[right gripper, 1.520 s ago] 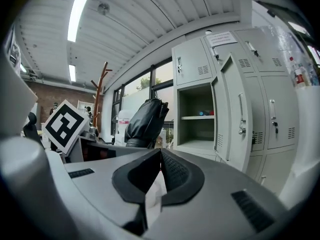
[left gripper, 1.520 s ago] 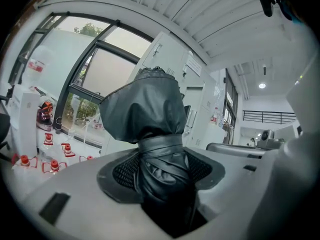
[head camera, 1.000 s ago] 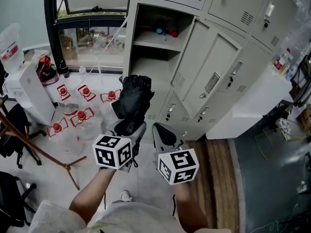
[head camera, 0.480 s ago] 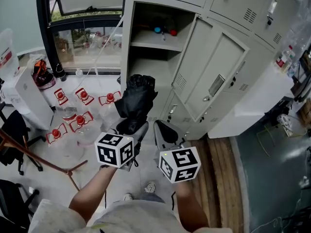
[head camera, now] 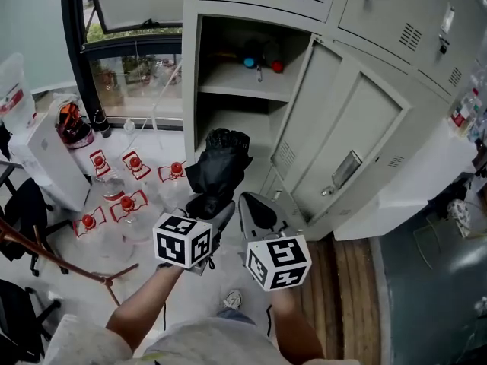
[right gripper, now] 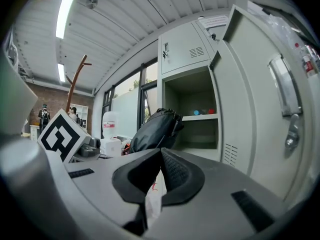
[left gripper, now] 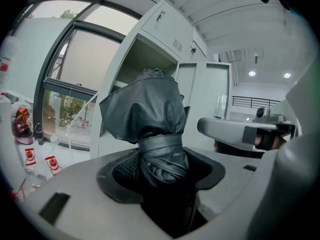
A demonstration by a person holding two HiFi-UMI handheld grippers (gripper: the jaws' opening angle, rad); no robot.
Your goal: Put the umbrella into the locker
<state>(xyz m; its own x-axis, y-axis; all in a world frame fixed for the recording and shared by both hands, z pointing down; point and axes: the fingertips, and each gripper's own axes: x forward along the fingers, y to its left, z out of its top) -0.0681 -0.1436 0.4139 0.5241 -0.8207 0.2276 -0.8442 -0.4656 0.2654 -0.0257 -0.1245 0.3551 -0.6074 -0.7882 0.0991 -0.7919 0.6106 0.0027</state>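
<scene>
Head view: your left gripper (head camera: 207,206) pinches the folded umbrella (head camera: 219,162), its long axis pointing into the open locker (head camera: 237,82) ahead. Your right gripper (head camera: 257,213) sits alongside, jaws pressed together, empty.

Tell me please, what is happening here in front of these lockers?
A person stands before an open locker with a gripper in each hand. The left gripper is clamped on a folded black umbrella, held up in front of the open compartment but not yet inside it. The right gripper is beside it, jaws together and empty. The locker door is swung wide open.
</scene>
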